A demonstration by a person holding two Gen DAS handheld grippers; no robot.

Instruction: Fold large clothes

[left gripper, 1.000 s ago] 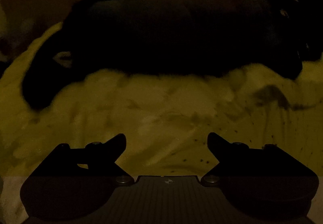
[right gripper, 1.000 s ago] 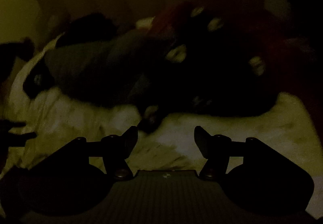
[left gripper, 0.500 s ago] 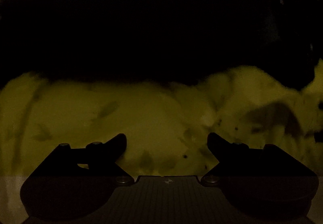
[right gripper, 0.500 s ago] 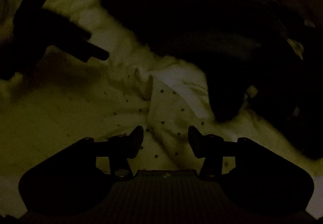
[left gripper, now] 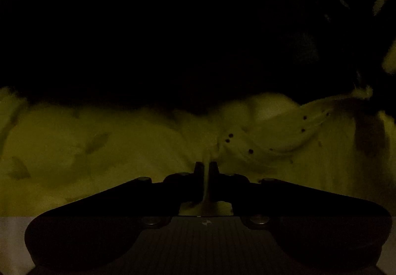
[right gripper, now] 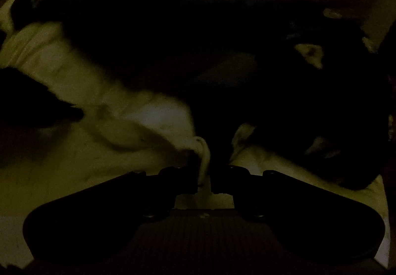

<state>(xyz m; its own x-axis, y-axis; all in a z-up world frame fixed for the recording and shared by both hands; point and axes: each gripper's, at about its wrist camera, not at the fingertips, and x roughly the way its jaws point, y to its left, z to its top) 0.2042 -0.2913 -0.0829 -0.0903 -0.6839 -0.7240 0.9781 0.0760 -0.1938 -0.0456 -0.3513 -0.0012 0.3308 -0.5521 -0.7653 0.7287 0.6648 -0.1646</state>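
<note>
Left wrist view: left gripper point(left gripper: 206, 167), just closing, pinches the pale dotted garment point(left gripper: 259, 141); right gripper point(right gripper: 206, 173) likewise pinches its fold.

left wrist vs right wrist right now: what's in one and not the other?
Left wrist only: small dark dots on the light cloth and the left gripper, whose jaws have just been closing onto a ridge of that cloth.

Right wrist only: the right gripper, jaws just closed on a pale fold of cloth, and a dark gripper-like shape at the left edge.

Both: very dim light, light cloth below, a dark pile of clothes behind.
</note>
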